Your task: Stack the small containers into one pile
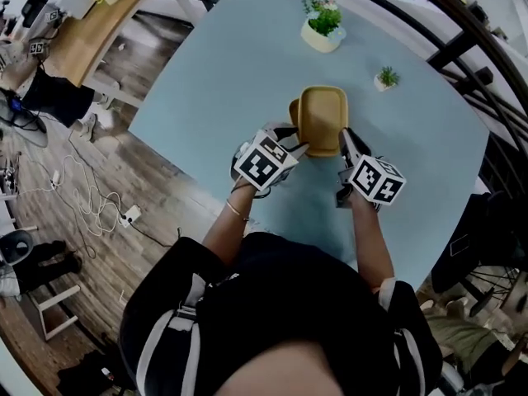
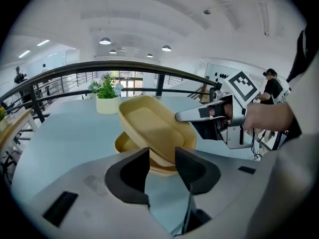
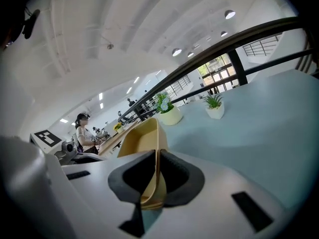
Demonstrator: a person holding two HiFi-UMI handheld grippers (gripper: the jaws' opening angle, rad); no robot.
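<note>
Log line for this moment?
right tool: shut on top container rim | left tool: open, by lower container | top container: tilted

Open-plan office or lab, desks [image 1: 99,31], floor cables [image 1: 82,192], railing [image 2: 124,66]

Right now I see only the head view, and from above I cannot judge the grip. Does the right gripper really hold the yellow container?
Observer: Yes. In the right gripper view, the right gripper is closed on the thin wall of the upper container.
Operator: And the left one?
Observer: In the left gripper view, the left gripper stands open; its pads press on nothing.
Operator: Is the container level?
Observer: No. It is tilted, its low end over the lower container, which lies on the table.
</note>
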